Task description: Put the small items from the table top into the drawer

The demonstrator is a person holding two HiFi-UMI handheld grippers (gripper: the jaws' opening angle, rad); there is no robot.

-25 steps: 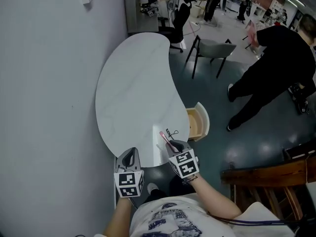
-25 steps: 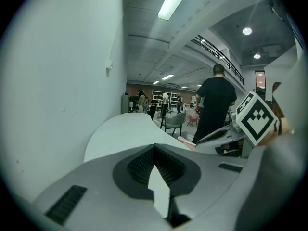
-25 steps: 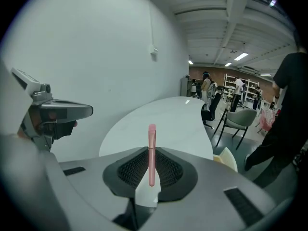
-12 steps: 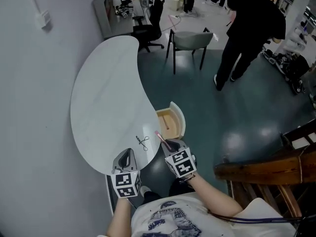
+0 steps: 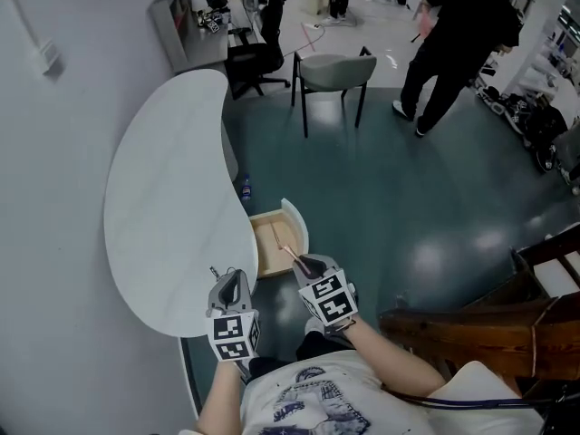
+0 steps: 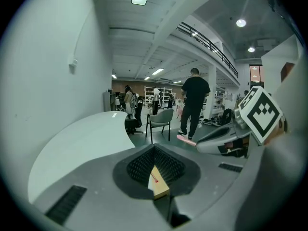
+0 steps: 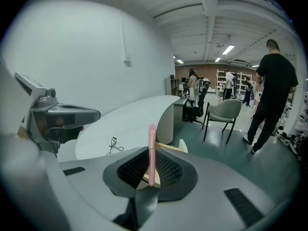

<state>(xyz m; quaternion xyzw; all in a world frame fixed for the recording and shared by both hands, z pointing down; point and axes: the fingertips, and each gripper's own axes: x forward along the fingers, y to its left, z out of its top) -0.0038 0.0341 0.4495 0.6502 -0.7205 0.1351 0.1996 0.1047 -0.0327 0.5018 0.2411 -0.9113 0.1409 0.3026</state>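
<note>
Pinches a slim pink stick in the right gripper, jaws narrowed onto its lower part. Leaves most of the length free beyond them, probably so the stick can drop cleanly once let go. Holds it at the near end of the open drawer, just beside the white counter, not yet released. Shows what looks like one slim item already lying inside. Rests the left gripper at the counter's near rim, jaws drawn together on nothing. Sits close to a small black wire piece lying on the top, likely the next pick, hence the ready position. Calls, by the look of it, for a short lowering and a widening of the right jaws.
</note>
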